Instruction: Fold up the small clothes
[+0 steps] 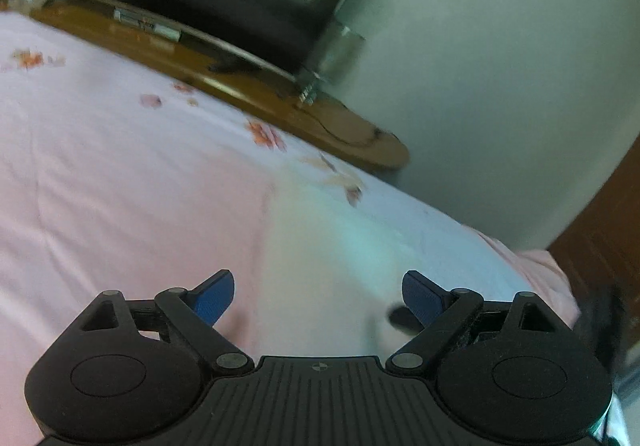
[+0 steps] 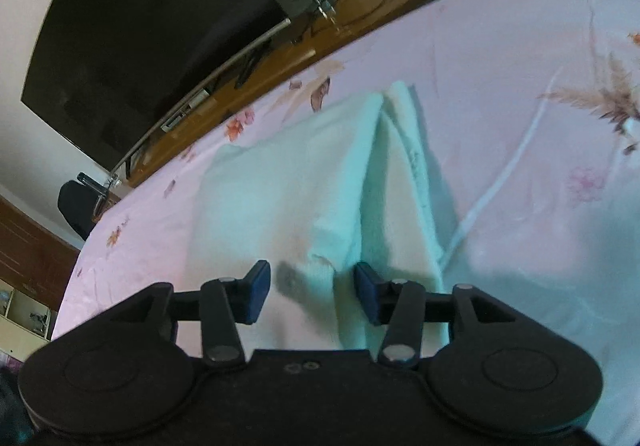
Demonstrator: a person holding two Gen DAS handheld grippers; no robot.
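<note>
A pale mint-green small garment (image 2: 288, 186) lies on the pink floral bedsheet (image 2: 520, 66), with a raised fold ridge (image 2: 384, 150) running down its middle. My right gripper (image 2: 313, 296) is open, its blue pads either side of the garment's near edge, holding nothing. In the left wrist view, my left gripper (image 1: 318, 298) is open wide and empty above the sheet (image 1: 120, 174); a faint green patch of the garment (image 1: 360, 242) shows ahead of it, blurred.
A wooden board (image 1: 248, 86) edges the bed's far side, also seen in the right wrist view (image 2: 280, 58). A dark TV screen (image 2: 140, 26) stands behind it against a pale wall (image 1: 500, 66). A black chair (image 2: 76, 206) and wooden furniture (image 2: 28, 246) are at left.
</note>
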